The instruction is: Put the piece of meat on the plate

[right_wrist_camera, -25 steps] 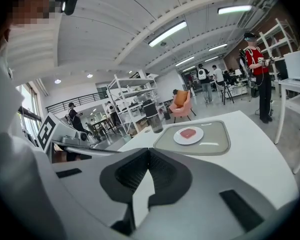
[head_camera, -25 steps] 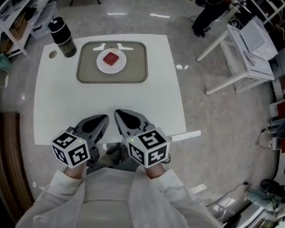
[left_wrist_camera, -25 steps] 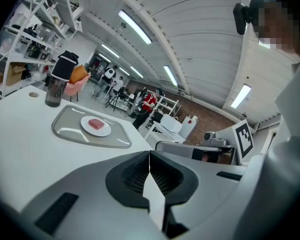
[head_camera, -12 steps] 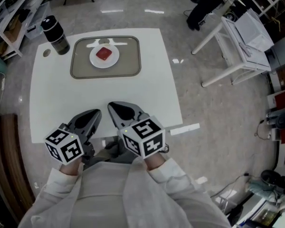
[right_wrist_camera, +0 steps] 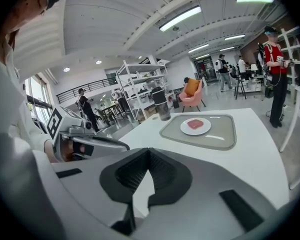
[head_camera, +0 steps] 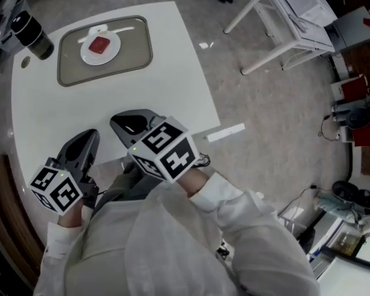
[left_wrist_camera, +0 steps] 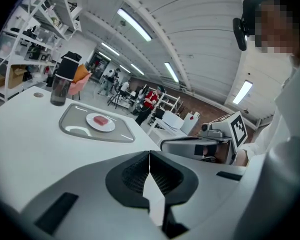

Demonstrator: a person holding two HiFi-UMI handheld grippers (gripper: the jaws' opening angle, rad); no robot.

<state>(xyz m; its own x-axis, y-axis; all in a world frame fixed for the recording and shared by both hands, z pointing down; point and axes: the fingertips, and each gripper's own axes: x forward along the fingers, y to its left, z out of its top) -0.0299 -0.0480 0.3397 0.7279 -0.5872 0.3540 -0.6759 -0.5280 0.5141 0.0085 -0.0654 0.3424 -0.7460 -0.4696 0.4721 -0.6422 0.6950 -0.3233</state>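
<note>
Head view: piece of meat (head_camera: 99, 44) on plate (head_camera: 86, 54), plate in tray (head_camera: 143, 48), far side of table (head_camera: 172, 85). Left gripper (head_camera: 91, 134) and right gripper (head_camera: 120, 121) at near edge, well apart from tray.
Left gripper view: jaws together, nothing between.
Right gripper view: likewise closed, empty. Placement judged complete; best practice: withdraw without nudging table.

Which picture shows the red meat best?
The right gripper view: the piece of meat looks biggest there, on its plate. The head view shows it small from above; the left gripper view, tiny and far.
</note>
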